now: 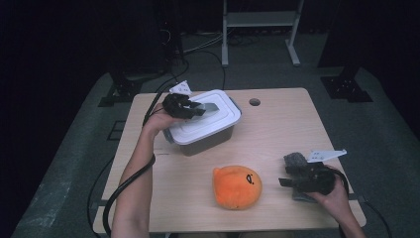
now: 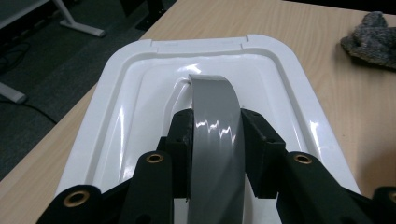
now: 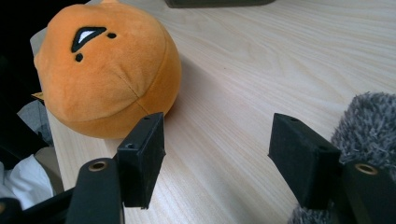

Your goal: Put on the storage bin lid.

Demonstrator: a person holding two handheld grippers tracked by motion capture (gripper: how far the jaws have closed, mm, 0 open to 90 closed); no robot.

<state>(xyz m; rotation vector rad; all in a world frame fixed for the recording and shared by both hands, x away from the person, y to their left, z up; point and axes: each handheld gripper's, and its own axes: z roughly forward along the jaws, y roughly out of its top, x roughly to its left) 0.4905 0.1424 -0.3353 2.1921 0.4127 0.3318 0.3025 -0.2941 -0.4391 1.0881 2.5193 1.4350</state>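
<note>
A dark storage box with a white lid stands at the table's back left. My left gripper reaches over it and is shut on the lid's grey handle; in the left gripper view both black pads press the handle's sides. An orange plush toy with a stitched face lies near the front middle. My right gripper sits low at the front right, open with nothing between its fingers, and points toward the plush toy across bare wood.
A grey fuzzy cloth lies right beside the right gripper's far pad. The wooden table has a round cable hole at the back. Stands and cables crowd the dark floor behind.
</note>
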